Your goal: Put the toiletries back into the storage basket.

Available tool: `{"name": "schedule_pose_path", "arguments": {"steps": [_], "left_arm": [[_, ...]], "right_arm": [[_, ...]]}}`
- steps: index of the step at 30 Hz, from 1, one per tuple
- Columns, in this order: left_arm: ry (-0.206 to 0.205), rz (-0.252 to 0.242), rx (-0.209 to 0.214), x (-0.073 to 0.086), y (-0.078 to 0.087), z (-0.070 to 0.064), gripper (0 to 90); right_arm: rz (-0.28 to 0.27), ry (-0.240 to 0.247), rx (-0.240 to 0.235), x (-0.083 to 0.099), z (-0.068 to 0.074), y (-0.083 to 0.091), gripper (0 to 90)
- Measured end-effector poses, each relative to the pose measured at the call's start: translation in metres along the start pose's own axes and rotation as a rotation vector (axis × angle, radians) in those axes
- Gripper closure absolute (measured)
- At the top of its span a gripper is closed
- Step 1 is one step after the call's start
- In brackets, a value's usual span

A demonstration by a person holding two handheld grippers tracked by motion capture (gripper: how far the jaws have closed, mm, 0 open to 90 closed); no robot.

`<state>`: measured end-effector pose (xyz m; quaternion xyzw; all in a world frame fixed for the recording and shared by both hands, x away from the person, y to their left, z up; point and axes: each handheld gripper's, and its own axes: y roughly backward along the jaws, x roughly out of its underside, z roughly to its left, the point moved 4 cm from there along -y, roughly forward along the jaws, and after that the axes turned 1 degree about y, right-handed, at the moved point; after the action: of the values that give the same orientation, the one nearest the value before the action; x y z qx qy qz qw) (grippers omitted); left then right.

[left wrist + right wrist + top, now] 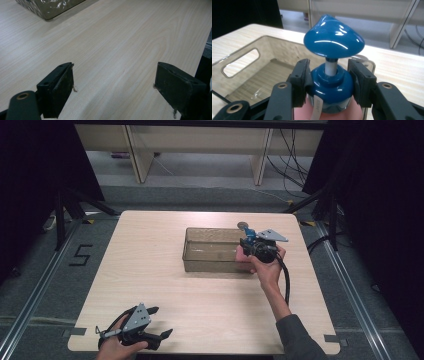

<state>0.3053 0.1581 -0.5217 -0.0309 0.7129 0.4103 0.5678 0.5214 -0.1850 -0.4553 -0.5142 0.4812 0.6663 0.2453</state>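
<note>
My right gripper (329, 75) fingers (302, 75) clamp the pump bottle (329, 85) collar above the bin (242, 65); left gripper (113, 87) jaws apart.

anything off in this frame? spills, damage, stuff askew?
Nothing stands out. The right gripper is shut squarely on the blue collar of the upright pump bottle at the clear bin; the left gripper rests open over the table. No spill or damage shows.

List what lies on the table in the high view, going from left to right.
left gripper, jaws open, at the near left edge of the table → clear plastic bin → right gripper clamped on the pink pump bottle at the bin's right end.
</note>
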Motion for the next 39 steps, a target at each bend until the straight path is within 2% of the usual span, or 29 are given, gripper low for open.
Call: {"name": "schedule_pose_path", "arguments": {"steps": [3, 4, 5, 6, 10, 11, 13, 14, 15, 16, 17, 19, 20, 21, 22, 23, 24, 25, 28, 29, 30, 31, 32, 33, 34, 36, 37, 38, 39], "left_arm": [[-0.003, 0.001, -0.001, 0.0, 0.0, 0.0, 15.2], [-0.005, -0.006, -0.005, 0.0, -0.001, 0.0, 15.2], [-0.009, -0.001, 0.001, 0.0, 0.0, 0.0, 15.2], [-0.021, 0.015, 0.004, 0.0, 0.001, 0.001, 15.2], [-0.022, 0.013, 0.002, 0.0, 0.001, 0.0, 15.2], [-0.015, 0.008, 0.003, 0.0, 0.001, -0.001, 15.2], [-0.017, 0.006, 0.002, 0.0, 0.001, -0.001, 15.2], [-0.012, 0.0, 0.003, -0.001, 0.0, -0.002, 15.2], [-0.01, -0.001, 0.005, 0.0, 0.0, -0.002, 15.2], [-0.008, -0.005, 0.009, 0.0, 0.0, -0.002, 15.1], [-0.017, 0.002, 0.006, 0.0, 0.0, -0.001, 15.2], [-0.016, 0.007, 0.004, 0.0, 0.0, -0.001, 15.2], [-0.017, 0.008, 0.005, 0.0, 0.0, -0.002, 15.1], [-0.012, 0.003, 0.014, 0.0, 0.0, -0.003, 15.2], [-0.012, 0.002, 0.015, 0.0, 0.0, -0.003, 15.1], [-0.017, 0.005, 0.014, 0.0, 0.0, -0.002, 15.1], [-0.013, 0.005, 0.011, -0.001, 0.0, -0.002, 15.1], [-0.011, 0.004, 0.01, -0.001, 0.0, -0.002, 15.1], [-0.011, 0.003, 0.013, 0.0, 0.0, -0.002, 15.1], [-0.013, 0.0, 0.004, -0.001, 0.0, -0.002, 15.1], [-0.012, 0.0, -0.001, -0.001, 0.0, -0.002, 15.1], [-0.011, -0.001, 0.003, -0.001, 0.0, -0.002, 15.1], [-0.01, -0.005, 0.01, -0.001, 0.0, -0.002, 15.1], [-0.015, 0.0, 0.011, 0.0, 0.0, -0.002, 15.1], [-0.021, -0.003, 0.005, -0.001, 0.0, -0.002, 15.1], [-0.025, 0.01, 0.006, -0.001, 0.001, -0.001, 15.1], [-0.021, -0.01, -0.001, -0.001, 0.0, -0.002, 15.1], [-0.02, 0.002, 0.0, 0.0, 0.001, -0.002, 15.1], [-0.037, 0.02, -0.006, 0.0, 0.002, 0.001, 15.1]], "right_arm": [[0.013, -0.024, 0.011, 0.001, 0.004, 0.001, 53.7], [0.006, -0.013, 0.003, 0.001, 0.003, 0.001, 53.6], [-0.001, 0.005, 0.015, 0.001, 0.003, 0.0, 53.6], [0.009, -0.003, 0.013, 0.001, 0.004, 0.0, 53.6], [0.0, -0.021, 0.008, 0.002, 0.003, 0.0, 52.9], [0.004, 0.006, 0.011, 0.002, 0.002, 0.0, 52.7], [-0.002, -0.004, 0.006, 0.002, 0.002, 0.0, 50.6], [0.002, -0.017, -0.006, 0.002, 0.002, 0.001, 46.1], [-0.004, -0.056, -0.007, 0.003, 0.002, 0.001, 41.2], [-0.002, -0.033, 0.008, 0.003, -0.002, 0.001, 37.8], [0.008, -0.081, 0.011, 0.003, 0.0, 0.002, 35.8], [-0.004, -0.084, 0.002, 0.004, -0.003, 0.003, 33.6], [0.009, -0.089, 0.006, 0.003, -0.004, 0.005, 32.7], [0.0, -0.111, 0.009, 0.003, -0.003, 0.006, 32.1], [-0.01, -0.116, -0.009, 0.003, -0.003, 0.007, 31.5], [0.001, -0.131, -0.007, 0.002, -0.002, 0.01, 31.0], [-0.017, -0.109, -0.003, 0.001, -0.004, 0.01, 30.6], [-0.008, -0.089, 0.005, 0.0, -0.006, 0.011, 30.2], [-0.016, -0.117, -0.004, -0.001, -0.006, 0.015, 29.4], [-0.023, -0.111, -0.021, -0.001, -0.006, 0.016, 29.4], [-0.023, -0.109, -0.014, -0.002, -0.005, 0.017, 29.3], [-0.02, -0.129, -0.011, -0.002, -0.003, 0.019, 29.0], [-0.031, -0.094, -0.017, -0.003, -0.005, 0.019, 29.0], [-0.023, -0.108, -0.014, -0.003, -0.004, 0.02, 28.9], [-0.029, -0.09, -0.007, -0.003, -0.004, 0.021, 28.9], [-0.03, -0.103, -0.006, -0.003, -0.002, 0.021, 28.2], [-0.023, -0.074, 0.003, -0.003, -0.005, 0.022, 28.2], [-0.022, -0.092, -0.014, -0.003, -0.003, 0.022, 28.2], [-0.022, -0.085, -0.011, -0.003, -0.004, 0.023, 28.1]]}}
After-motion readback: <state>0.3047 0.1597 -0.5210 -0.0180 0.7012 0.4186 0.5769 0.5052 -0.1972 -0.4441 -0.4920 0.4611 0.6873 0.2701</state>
